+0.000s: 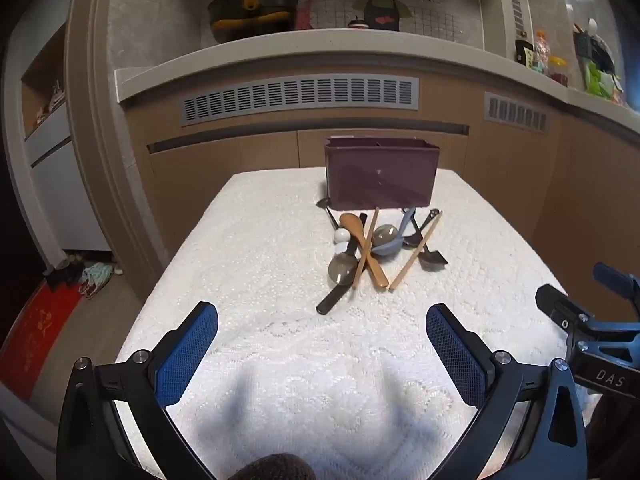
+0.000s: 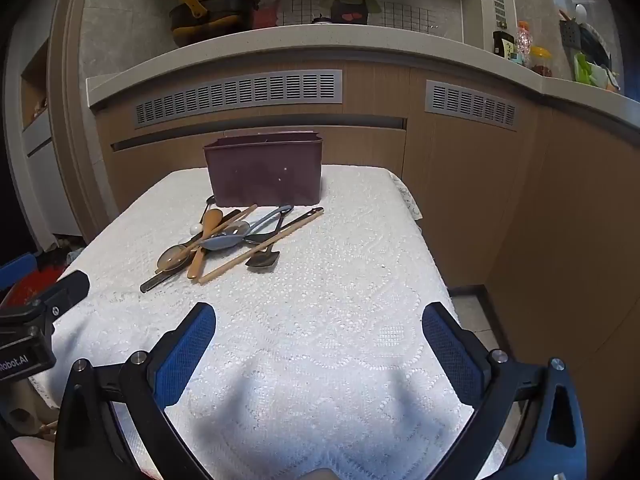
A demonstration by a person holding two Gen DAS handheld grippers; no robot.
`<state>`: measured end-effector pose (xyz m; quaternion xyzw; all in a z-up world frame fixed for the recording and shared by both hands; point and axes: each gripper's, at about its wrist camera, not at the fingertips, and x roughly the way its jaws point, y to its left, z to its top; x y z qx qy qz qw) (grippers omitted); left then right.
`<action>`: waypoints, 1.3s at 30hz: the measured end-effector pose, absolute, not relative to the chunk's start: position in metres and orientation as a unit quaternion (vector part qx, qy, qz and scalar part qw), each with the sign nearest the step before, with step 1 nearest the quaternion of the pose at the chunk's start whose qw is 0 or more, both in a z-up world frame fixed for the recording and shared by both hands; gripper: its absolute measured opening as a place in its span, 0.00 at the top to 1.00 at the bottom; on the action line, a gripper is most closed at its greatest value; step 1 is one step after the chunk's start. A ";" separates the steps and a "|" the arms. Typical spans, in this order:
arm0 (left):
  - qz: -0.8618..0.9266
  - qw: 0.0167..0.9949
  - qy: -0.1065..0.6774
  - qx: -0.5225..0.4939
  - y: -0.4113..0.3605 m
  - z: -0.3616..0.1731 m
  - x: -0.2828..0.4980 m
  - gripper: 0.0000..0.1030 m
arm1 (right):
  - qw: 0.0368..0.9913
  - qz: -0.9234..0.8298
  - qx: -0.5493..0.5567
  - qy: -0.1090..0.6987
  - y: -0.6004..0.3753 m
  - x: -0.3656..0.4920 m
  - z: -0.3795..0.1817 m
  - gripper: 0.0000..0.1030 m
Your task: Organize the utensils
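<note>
Left wrist view: both grippers, left gripper [image 1: 322, 354] and right gripper [image 2: 319, 354], gape wide and empty over the counter [image 1: 248, 280]. The utensils [image 1: 374, 252] lie tangled before the purple holder [image 1: 382, 174] near the far edge. Best pick a top piece, perhaps the loose chopstick [image 1: 416, 255], singly.

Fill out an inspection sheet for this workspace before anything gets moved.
Surface: white lace tablecloth covers the table.
Job's things: dark purple utensil holder upright at the far end; pile of utensils crossed in front of it, spoons and wooden chopsticks among them.
Clutter: nothing seen.
Grippers: left gripper and right gripper open, empty, above the cloth.
Cables: nothing seen.
Surroundings: kitchen counter behind with a pot and bottles.
</note>
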<state>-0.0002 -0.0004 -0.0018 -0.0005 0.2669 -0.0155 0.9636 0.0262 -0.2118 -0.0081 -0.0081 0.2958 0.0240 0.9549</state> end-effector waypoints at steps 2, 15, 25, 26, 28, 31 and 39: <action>-0.026 0.962 0.273 -0.004 0.004 -0.002 -0.003 0.00 | 0.955 0.024 -0.010 0.297 -0.212 0.027 -0.008 0.00; -0.005 0.957 0.291 0.021 -0.005 -0.006 0.006 0.00 | 0.956 0.023 -0.010 0.294 -0.211 0.029 -0.010 0.00; -0.002 0.956 0.293 0.022 -0.006 -0.006 0.006 0.00 | 0.955 0.021 -0.010 0.295 -0.213 0.027 -0.011 0.00; -0.003 0.956 0.293 0.022 -0.005 -0.006 0.006 0.00 | 0.955 0.021 -0.010 0.296 -0.213 0.027 -0.011 0.00; -0.003 0.956 0.294 0.022 -0.005 -0.006 0.006 0.00 | 0.955 0.021 -0.009 0.296 -0.214 0.027 -0.011 0.00; -0.002 0.956 0.294 0.022 -0.005 -0.006 0.006 0.00 | 0.955 0.021 -0.009 0.297 -0.215 0.027 -0.011 0.00; -0.003 0.954 0.297 0.022 -0.004 -0.008 0.006 0.00 | 0.954 0.020 -0.009 0.299 -0.215 0.027 -0.012 0.00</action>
